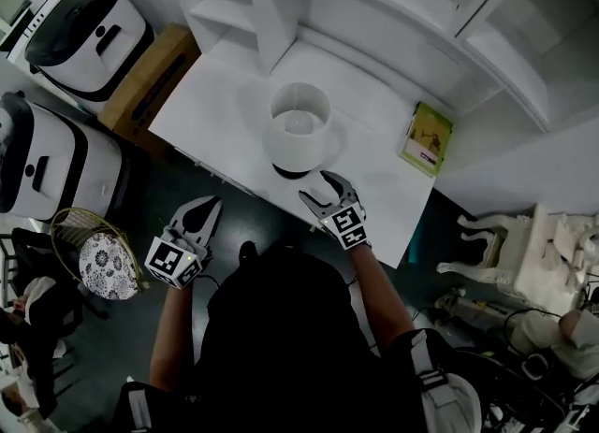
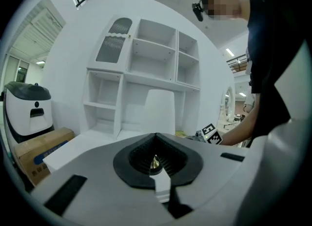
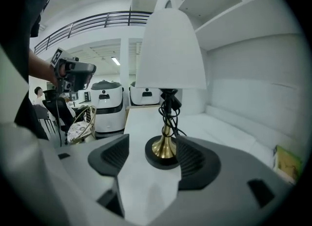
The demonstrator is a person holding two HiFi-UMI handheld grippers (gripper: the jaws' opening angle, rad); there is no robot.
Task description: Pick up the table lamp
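The table lamp stands near the front edge of the white table, its cord wound round the brass stem. The right gripper is wide open just short of it and holds nothing. In the right gripper view the black base lies ahead, closer to the right jaw. The left gripper is closed and empty, off the table's left. A good grip probably means centring the stem between the pads, above the base and clear of loose cord, then closing firmly.
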